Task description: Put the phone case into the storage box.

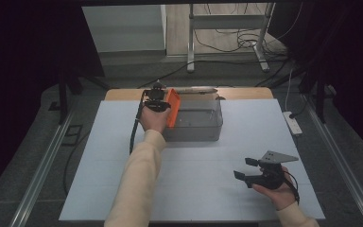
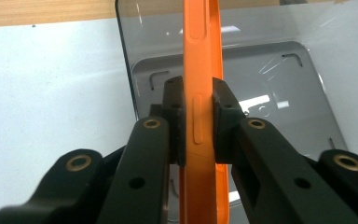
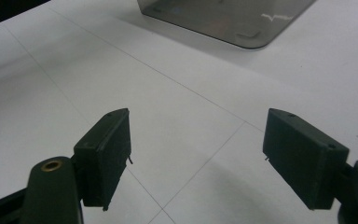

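Clamping orange phone case edge-on — left tool, long axis away over clear box

left arm stretched forward, left gripper pointing down, jaws clamped tight, right hand low at near edge, right gripper level, jaws wide apart

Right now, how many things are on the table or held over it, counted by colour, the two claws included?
Orange: 1, the phone case, held on edge in the left claw over the bin.
Clear grey: 1, the plastic bin.
Black: 2, the left claw and the right claw, which is open and holds nothing.
Total: 4
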The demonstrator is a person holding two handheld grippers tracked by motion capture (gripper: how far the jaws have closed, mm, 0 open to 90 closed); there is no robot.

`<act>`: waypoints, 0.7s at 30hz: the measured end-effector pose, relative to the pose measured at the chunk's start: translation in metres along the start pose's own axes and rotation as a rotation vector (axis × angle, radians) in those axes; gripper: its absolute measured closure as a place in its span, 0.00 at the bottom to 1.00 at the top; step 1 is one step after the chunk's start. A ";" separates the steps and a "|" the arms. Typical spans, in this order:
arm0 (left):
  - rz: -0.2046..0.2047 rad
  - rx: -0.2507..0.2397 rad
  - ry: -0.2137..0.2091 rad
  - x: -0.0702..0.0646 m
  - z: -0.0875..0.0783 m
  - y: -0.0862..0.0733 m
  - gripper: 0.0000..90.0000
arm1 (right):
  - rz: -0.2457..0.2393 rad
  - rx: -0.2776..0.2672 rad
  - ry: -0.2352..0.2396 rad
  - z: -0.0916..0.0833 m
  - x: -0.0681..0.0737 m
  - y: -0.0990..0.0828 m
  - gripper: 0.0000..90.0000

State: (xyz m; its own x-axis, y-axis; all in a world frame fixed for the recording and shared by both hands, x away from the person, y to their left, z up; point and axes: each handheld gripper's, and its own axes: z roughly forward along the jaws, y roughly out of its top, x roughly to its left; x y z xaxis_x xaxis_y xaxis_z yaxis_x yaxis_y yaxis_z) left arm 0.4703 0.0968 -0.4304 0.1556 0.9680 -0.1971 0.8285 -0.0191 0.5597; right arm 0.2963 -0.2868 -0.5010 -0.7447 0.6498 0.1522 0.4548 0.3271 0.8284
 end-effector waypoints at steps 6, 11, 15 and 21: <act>-0.004 0.003 0.003 0.000 0.001 0.000 0.88 | 0.000 0.000 0.002 0.000 0.000 0.000 0.26; -0.008 -0.001 0.011 0.002 0.000 -0.001 0.88 | 0.002 0.000 0.003 0.000 0.000 0.000 0.26; -0.015 0.000 0.012 0.004 0.001 -0.003 0.88 | 0.003 0.001 0.003 0.000 0.000 0.000 0.26; -0.017 0.000 0.017 0.006 0.002 -0.004 0.88 | 0.000 0.005 0.000 0.000 0.000 0.000 0.26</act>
State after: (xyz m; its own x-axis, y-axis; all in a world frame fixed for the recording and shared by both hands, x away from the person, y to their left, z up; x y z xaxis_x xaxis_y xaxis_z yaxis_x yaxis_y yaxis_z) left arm 0.4689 0.1021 -0.4350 0.1322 0.9722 -0.1931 0.8309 -0.0025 0.5564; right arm 0.2963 -0.2863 -0.5011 -0.7447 0.6498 0.1523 0.4573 0.3305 0.8256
